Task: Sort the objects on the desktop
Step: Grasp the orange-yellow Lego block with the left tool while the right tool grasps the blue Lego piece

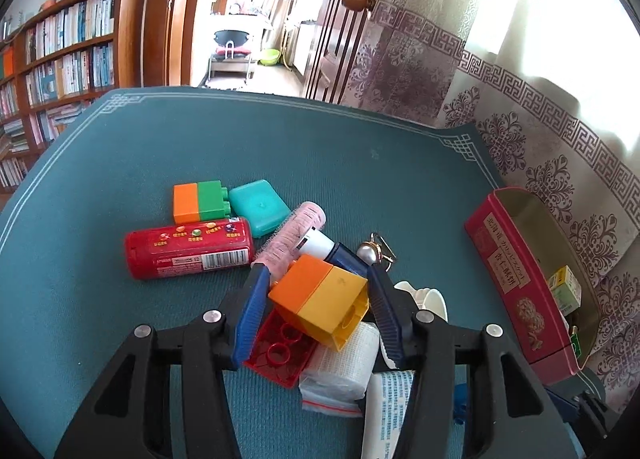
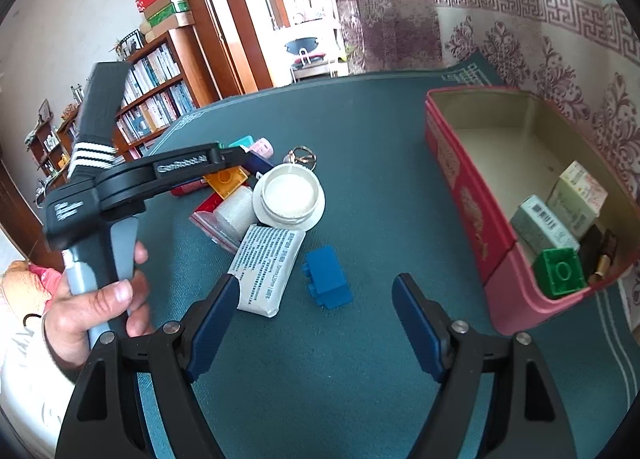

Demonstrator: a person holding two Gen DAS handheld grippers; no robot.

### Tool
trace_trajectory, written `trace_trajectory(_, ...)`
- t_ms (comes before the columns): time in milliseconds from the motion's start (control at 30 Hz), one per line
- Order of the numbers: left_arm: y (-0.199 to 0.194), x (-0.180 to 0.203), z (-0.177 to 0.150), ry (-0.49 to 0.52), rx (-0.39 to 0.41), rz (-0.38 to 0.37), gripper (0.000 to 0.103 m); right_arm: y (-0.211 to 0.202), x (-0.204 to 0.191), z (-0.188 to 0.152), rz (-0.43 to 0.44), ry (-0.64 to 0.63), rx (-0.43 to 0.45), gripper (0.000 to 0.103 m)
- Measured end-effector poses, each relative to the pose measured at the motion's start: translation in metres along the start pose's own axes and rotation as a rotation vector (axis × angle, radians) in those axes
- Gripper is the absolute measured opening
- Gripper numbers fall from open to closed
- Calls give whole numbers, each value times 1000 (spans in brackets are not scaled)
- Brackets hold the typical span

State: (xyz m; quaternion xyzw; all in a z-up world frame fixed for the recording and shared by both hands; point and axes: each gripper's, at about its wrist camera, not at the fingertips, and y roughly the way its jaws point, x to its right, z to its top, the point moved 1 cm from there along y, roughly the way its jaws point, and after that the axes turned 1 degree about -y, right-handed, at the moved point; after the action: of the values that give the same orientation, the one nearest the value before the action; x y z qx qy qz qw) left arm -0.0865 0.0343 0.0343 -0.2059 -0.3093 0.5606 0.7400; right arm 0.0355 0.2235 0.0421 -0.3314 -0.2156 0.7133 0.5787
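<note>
Orange-yellow block [image 1: 320,297] clamped in left tongs [image 1: 316,311], tilted, long axis crosswise | right tongs [image 2: 316,323] wide, empty

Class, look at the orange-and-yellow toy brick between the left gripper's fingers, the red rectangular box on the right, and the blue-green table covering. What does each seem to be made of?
Orange-and-yellow toy brick: moulded plastic, glossy, with crisp edges and a hollow underside. Red rectangular box: probably tin; thin walls, a rolled rim and a dull gold inside, though coated card is possible. Blue-green table covering: a soft matte mat, felt or leatherette, with printed pale border lines.

Bookshelf [image 1: 60,55], curtain [image 1: 520,107], doorway beyond
</note>
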Motion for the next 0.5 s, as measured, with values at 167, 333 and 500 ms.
trace_trajectory(167,-20,-1,0,3,75,3,54,10,2,1,-6,15,-30,82)
trace_trajectory(333,-36,-2,0,3,120,-10,54,18,3,5,-53,13,-59,82)
trace_trajectory(500,-37,-5,-1,-11,114,-31,54,30,7,12,-79,4,-99,57)
